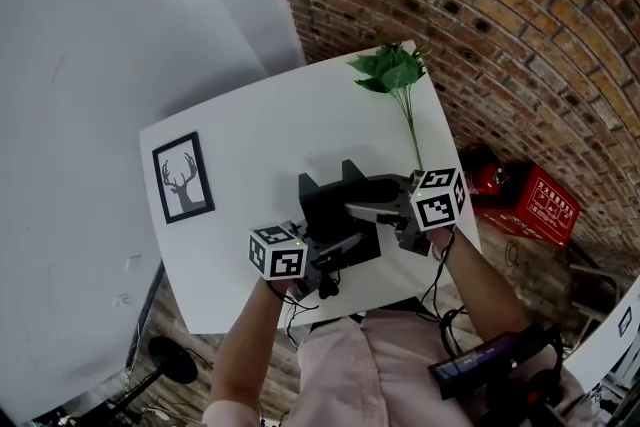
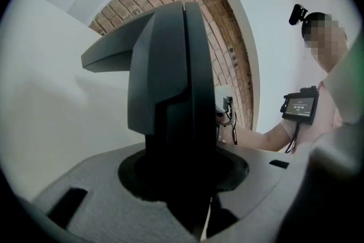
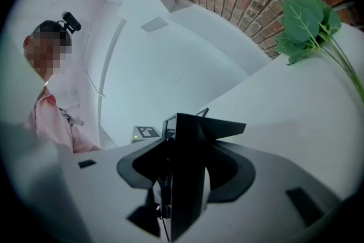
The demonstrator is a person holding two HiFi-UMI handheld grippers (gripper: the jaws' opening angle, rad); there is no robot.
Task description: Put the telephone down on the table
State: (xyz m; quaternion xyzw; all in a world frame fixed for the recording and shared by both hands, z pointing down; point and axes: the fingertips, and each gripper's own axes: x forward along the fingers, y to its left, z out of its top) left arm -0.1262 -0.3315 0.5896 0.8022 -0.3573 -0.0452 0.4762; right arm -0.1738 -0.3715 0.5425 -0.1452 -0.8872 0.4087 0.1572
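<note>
The black telephone is over the near part of the white table, gripped from both sides. My left gripper clamps its near left edge, and my right gripper clamps its right side. In the left gripper view the telephone stands as a tall dark slab between the grey jaws of the left gripper. The right gripper view shows a thin black edge of the telephone in the right gripper. I cannot tell whether the telephone touches the table.
A framed deer picture lies at the table's left. A green leafy sprig lies at the far right corner, also seen as a sprig in the right gripper view. A red box sits on the floor by the brick wall.
</note>
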